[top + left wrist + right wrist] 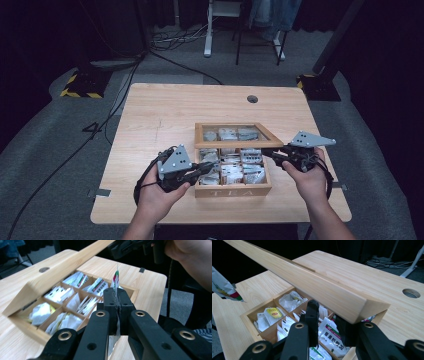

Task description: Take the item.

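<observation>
- Your left gripper (117, 298) is pinching a tea bag packet (115, 278) edge-on, jaws pressed tight on it; the packet is standing upright above the box's near-left corner, its long axis running roughly vertical.
- Your right gripper (329, 320) is propping the lid (312, 283) of the tea box (233, 190) part-open; one jaw is sitting under the lid's front edge, the other out in front of it. Can't tell whether the jaws are actually squeezing the wood or just bearing it.
- Key relation: the packet is hanging just beside/above the open compartments, w/ the left hand nearer to them; the lid is slanting overhead, so clearance is, in my judgement, what the next move depends on.
- Hard to read: packet's lower end is hidden between the jaws; rear compartments are partly covered by the lid; printing on the bags is too blurred to read.
</observation>
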Demonstrator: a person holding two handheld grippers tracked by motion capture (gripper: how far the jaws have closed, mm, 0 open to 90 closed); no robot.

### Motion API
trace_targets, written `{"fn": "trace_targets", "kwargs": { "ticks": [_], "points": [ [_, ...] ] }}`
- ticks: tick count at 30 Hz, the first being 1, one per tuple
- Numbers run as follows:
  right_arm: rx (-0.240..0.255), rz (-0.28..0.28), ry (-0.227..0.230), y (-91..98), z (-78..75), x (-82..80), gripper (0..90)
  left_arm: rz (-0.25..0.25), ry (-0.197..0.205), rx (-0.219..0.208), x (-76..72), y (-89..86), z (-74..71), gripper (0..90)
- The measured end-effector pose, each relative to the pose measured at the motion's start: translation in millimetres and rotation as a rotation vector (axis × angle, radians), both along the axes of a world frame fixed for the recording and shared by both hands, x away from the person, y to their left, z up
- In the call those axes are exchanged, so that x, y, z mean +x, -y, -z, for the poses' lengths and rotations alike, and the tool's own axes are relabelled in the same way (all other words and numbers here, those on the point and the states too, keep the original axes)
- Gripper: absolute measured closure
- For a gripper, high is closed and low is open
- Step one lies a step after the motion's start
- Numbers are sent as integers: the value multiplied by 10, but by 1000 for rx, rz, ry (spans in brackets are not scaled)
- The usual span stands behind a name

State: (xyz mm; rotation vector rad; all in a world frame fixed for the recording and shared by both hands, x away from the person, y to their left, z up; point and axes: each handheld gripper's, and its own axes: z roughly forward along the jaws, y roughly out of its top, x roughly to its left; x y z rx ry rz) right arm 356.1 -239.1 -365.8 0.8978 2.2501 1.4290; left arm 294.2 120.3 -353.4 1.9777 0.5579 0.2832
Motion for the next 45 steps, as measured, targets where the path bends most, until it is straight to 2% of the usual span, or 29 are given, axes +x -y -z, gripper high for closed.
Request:
{"fn": "trace_targets", "kwargs": {
  "ticks": [5, 11, 16, 22, 26, 29, 36, 41, 45],
  "points": [
    [0, -3, 0, 0, -2, 8, 722, -32, -9, -1, 13, -132, 20, 884],
    [0, -6, 0, 4, -1, 10, 724, -99, -15, -8, 35, -338, 45, 884],
    [1, -6, 0, 5, 2, 8, 724, -161, -40, -12, 90, -474, 128, 884],
    [1, -5, 0, 4, 1, 8, 724, -239, -60, 4, 169, -602, 236, 883],
    [0, -4, 1, 3, -1, 9, 724, -276, -62, 24, 226, -661, 316, 883],
    [0, -5, 0, 3, 0, 9, 723, -301, -79, 41, 268, -698, 386, 881],
    [0, -6, -1, 5, 2, 8, 723, -346, -115, 52, 357, -786, 530, 880],
    [-2, -6, -2, 4, 2, 6, 724, -372, -140, 44, 413, -826, 630, 880],
    [-3, -7, -2, 4, 3, 5, 724, -407, -143, 37, 454, -888, 704, 873]
  ]
}}
